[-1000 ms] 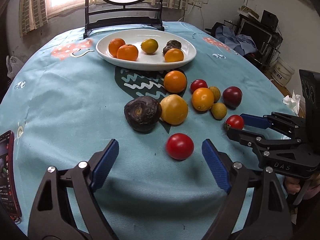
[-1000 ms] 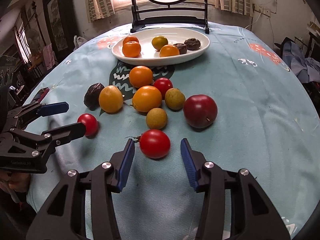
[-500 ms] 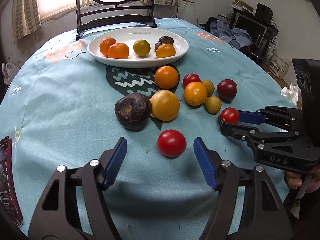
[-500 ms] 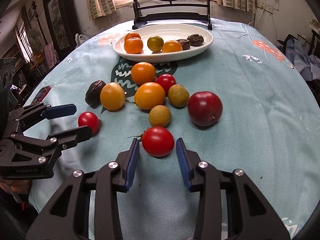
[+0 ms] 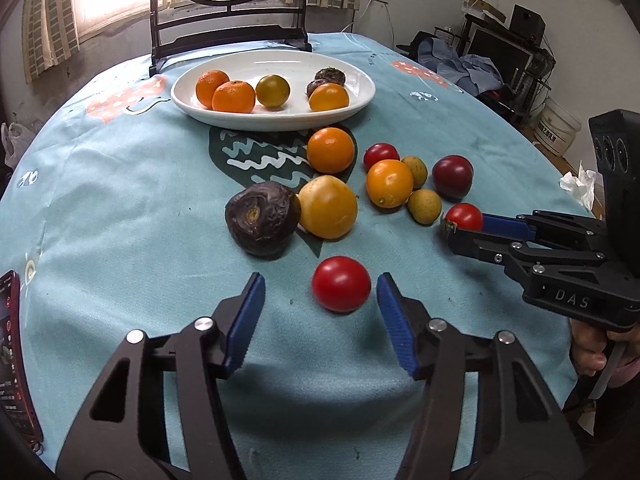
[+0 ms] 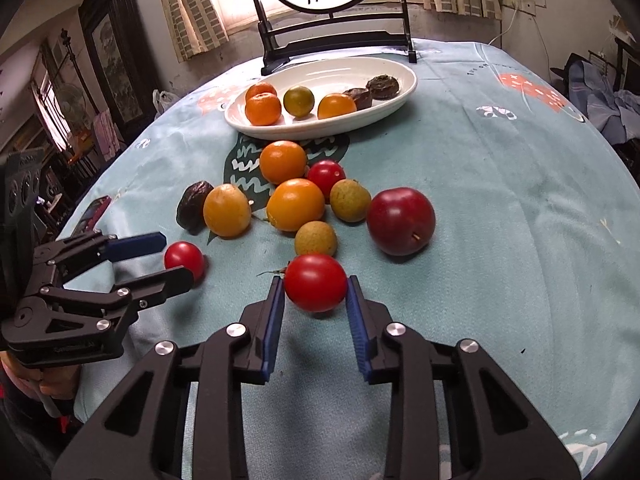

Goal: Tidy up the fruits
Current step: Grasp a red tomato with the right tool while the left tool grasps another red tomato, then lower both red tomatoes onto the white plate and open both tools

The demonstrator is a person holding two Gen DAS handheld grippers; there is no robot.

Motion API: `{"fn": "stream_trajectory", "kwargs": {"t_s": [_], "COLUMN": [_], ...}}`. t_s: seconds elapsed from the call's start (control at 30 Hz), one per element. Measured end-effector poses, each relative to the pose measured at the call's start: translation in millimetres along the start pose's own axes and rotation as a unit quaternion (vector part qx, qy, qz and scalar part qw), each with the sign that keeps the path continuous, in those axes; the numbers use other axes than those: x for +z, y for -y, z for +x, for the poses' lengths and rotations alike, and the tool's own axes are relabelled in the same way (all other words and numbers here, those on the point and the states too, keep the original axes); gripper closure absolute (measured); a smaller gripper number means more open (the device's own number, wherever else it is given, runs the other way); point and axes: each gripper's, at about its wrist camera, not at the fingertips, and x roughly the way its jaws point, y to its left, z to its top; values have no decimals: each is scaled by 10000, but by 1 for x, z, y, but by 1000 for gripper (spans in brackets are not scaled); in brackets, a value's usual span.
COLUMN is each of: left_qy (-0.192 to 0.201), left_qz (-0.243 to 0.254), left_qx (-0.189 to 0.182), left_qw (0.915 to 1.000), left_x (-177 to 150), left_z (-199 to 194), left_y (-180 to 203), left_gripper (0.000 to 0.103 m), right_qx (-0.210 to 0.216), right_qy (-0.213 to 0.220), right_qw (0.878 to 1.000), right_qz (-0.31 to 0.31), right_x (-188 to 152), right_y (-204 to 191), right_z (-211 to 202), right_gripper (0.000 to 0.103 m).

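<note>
Two claws — right claw (image 6: 315, 296) clenched on a tomato (image 6: 315, 282), left claw (image 5: 320, 300) spread around another tomato (image 5: 341, 284).

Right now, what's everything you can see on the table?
plate: one, white, far middle.
plate fruits: six; three orange, one greenish-yellow, two dark brown.
loose oranges: three, orange-yellow, mid-cloth.
small fruits: two, yellow-green, beside them.
plum: one, dark red, right of them.
wrinkled fruit: one, dark brown, left of oranges.
tomatoes: three, red; one among oranges, two near.
phone: one, red, left edge.
picture stand: one, black, behind plate.
left gripper: open, fingers either side of near tomato.
right gripper: fingers pressing other tomato.
</note>
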Motion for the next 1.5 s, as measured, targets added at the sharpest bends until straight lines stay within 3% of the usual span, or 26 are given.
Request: {"fn": "stream_trajectory", "kwargs": {"t_s": [0.47, 1.03, 1.27, 1.5], "left_qy": [-206, 47, 458, 708], "left_qz": [50, -11, 143, 144], "left_qx": [-187, -487, -366, -9], "left_qw": [9996, 9988, 9982, 9974], "left_x": [2, 11, 61, 142], "left_z": [10, -6, -22, 2], "left_y": [8, 7, -2, -22], "left_gripper": [71, 72, 72, 72], "right_qx": [78, 122, 246, 69], "right_qy": [12, 271, 640, 647], "right_qw": [10000, 9995, 9975, 9977], "right_qz": [5, -101, -171, -184], "right_x": [0, -1, 39, 119], "right_y": [-1, -4, -6, 3], "right_z": [-1, -12, -29, 8], "right_gripper": [71, 71, 72, 72]}}
